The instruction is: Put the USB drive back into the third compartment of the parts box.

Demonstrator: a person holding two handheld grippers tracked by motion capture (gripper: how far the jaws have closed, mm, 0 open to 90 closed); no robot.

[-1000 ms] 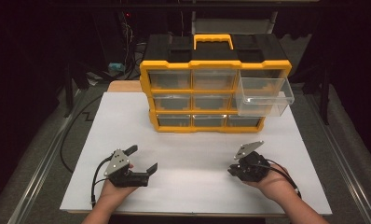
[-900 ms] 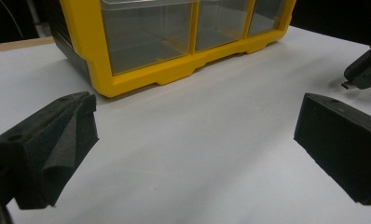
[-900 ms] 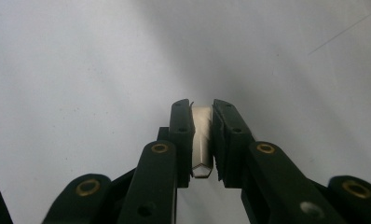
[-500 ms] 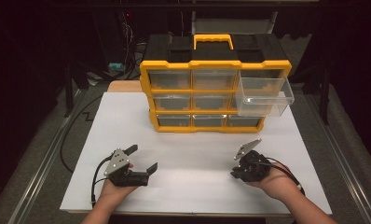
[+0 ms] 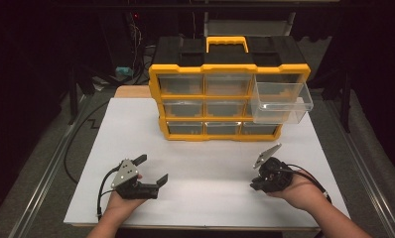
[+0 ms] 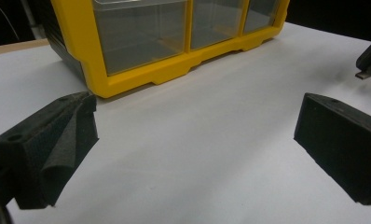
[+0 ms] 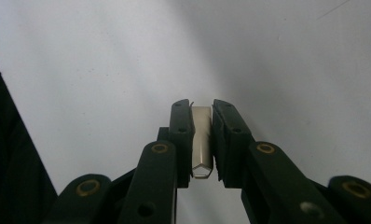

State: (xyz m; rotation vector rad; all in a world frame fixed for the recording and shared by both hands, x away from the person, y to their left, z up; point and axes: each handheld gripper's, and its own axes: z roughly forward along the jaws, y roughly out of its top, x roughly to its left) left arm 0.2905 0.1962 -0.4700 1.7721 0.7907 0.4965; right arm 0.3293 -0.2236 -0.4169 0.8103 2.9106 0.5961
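We can read no text, label, brand or number anywhere. The yellow drawer cabinet (image 5: 229, 89) bears no legible marking. Neither does the white board (image 5: 205, 168) beneath it.

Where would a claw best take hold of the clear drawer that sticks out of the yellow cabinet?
Probably at the front lip of the clear drawer, coming from the person's side. It juts out of the cabinet at the right end of the top row, so its front wall stands free, with room above and below for two jaws.
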